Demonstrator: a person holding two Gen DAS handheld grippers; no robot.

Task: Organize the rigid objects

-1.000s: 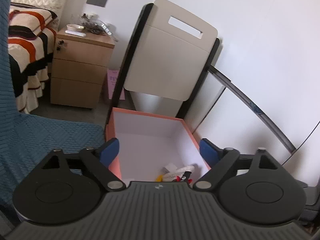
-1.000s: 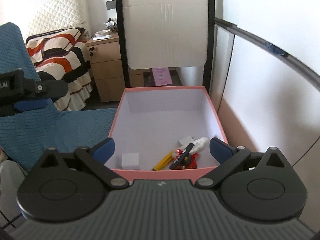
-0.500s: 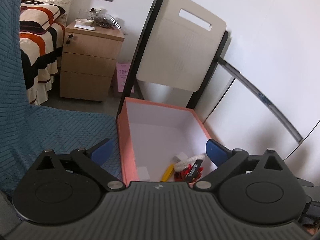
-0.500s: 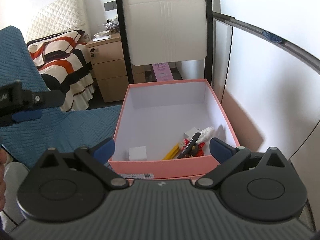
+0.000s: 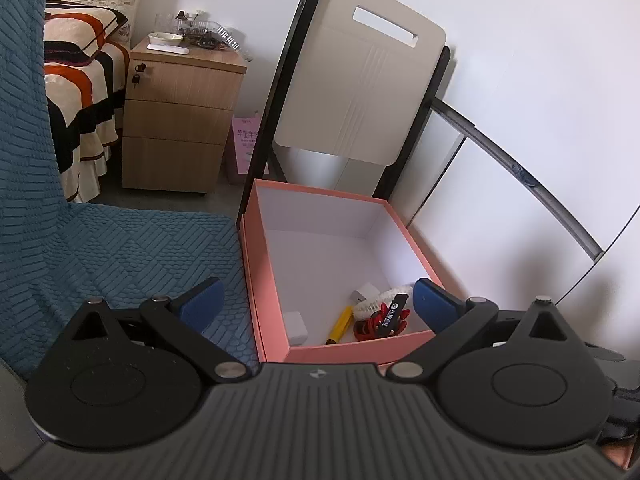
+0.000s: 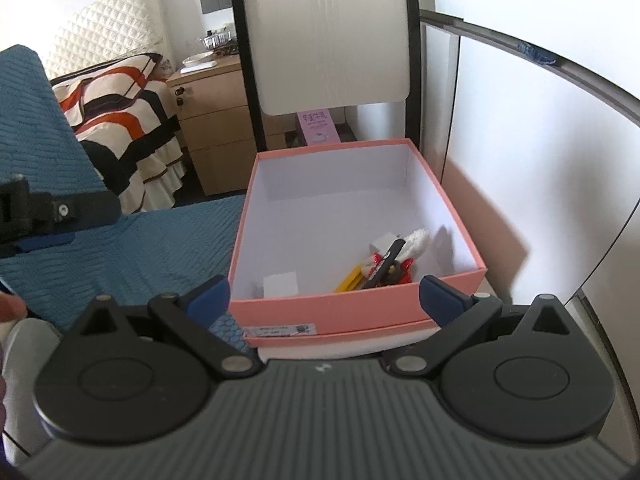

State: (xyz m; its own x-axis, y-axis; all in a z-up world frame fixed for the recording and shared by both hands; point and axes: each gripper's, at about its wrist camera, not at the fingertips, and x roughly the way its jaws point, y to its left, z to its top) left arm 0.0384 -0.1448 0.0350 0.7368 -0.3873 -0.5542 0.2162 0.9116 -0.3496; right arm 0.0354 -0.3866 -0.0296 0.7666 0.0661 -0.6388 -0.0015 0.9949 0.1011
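Note:
A pink box point(image 5: 404, 236) with a white inside stands open on the floor; it also shows in the right wrist view point(image 6: 360, 314). In its near corner lie a white cube point(image 5: 297, 322), a yellow pen point(image 5: 339, 323), a red and black tool point(image 5: 384, 318) and a white brush point(image 5: 380, 298). The same cube point(image 6: 281, 285) and tool point(image 6: 386, 266) show in the right wrist view. My left gripper point(image 5: 316, 304) is open and empty, above the box's near edge. My right gripper point(image 6: 325, 294) is open and empty, just short of the box's front wall.
A blue textured cover point(image 5: 120, 248) lies left of the box. A folded white chair point(image 5: 360, 92) leans on the wall behind it. A wooden bedside cabinet point(image 5: 176, 120) and a striped bed point(image 5: 76, 80) stand at the back left. White panels point(image 6: 540, 160) close the right side.
Both grippers have drawn back and up from the box, so more of its front wall and contents show. Both stay open and empty.

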